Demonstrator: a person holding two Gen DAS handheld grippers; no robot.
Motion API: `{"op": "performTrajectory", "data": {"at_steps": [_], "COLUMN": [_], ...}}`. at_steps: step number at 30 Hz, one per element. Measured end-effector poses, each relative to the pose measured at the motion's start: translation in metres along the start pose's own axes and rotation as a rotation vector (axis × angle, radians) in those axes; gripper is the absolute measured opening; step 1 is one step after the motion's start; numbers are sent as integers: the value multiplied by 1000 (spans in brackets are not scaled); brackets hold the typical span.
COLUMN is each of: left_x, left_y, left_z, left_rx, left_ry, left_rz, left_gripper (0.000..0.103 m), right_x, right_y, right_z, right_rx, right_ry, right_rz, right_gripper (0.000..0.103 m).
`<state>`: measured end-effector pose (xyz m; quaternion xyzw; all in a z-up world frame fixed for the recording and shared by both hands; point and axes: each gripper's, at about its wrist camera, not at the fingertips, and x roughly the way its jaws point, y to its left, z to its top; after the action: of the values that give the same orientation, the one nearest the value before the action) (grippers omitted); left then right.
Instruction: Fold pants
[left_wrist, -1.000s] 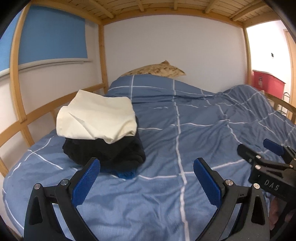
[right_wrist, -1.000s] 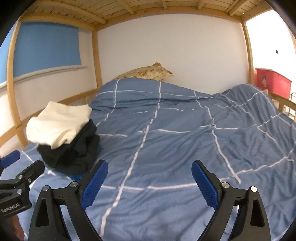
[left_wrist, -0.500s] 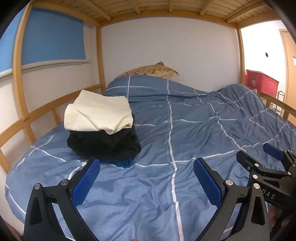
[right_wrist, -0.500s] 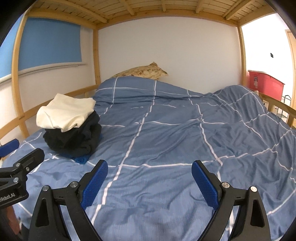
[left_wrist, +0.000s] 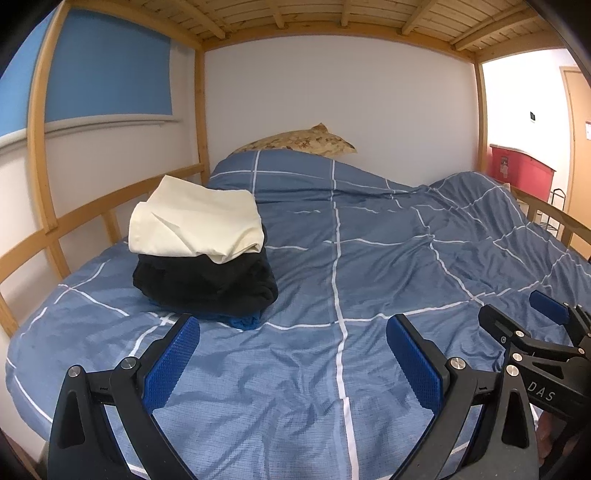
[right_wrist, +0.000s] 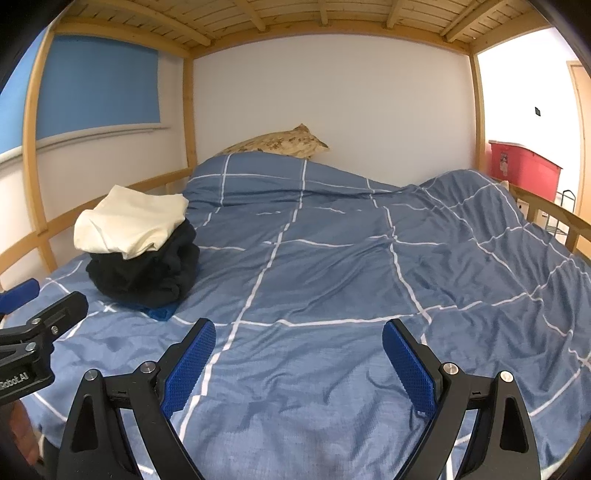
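A stack of folded clothes lies on the left of the bed: cream pants (left_wrist: 195, 221) on top, black garments (left_wrist: 207, 282) under them and a blue piece (left_wrist: 243, 320) at the bottom. The stack also shows in the right wrist view (right_wrist: 136, 225). My left gripper (left_wrist: 291, 343) is open and empty, held above the bedcover in front of the stack. My right gripper (right_wrist: 297, 347) is open and empty over the near middle of the bed, and it also shows at the right of the left wrist view (left_wrist: 532, 332).
The bed has a blue duvet (left_wrist: 369, 258) with white grid lines, bunched up at the right. A patterned pillow (left_wrist: 303, 142) lies at the head. Wooden bunk rails (left_wrist: 74, 218) run along the left and right. A red bin (left_wrist: 517, 170) stands beyond the bed.
Both grippers have pulled back and risen from the bed, so the stack and the duvet look farther away. Both stay open and empty.
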<state>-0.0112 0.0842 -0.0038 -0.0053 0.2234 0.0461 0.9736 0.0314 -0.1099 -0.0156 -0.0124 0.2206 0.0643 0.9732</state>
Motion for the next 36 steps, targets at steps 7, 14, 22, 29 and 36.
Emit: {"op": "performTrajectory", "data": {"at_steps": [7, 14, 22, 29, 36], "left_x": [-2, -2, -2, -2, -2], "left_y": [0, 0, 1, 1, 1], "left_z": [1, 1, 3, 4, 4], "left_rx": [2, 4, 13, 13, 14], "left_ry": [-5, -6, -2, -3, -5], "left_rz": [7, 2, -8, -12, -9], "left_gripper": [103, 103, 103, 103, 103], "right_x": [-3, -4, -5, -7, -8], "right_y": [1, 1, 1, 0, 1], "right_z": [-1, -2, -3, -3, -3], "right_rx": [-3, -4, 0, 2, 2], "right_ry": [1, 5, 2, -1, -2], "right_rz": [-5, -3, -5, -6, -12], "right_gripper": [93, 93, 93, 93, 93]}}
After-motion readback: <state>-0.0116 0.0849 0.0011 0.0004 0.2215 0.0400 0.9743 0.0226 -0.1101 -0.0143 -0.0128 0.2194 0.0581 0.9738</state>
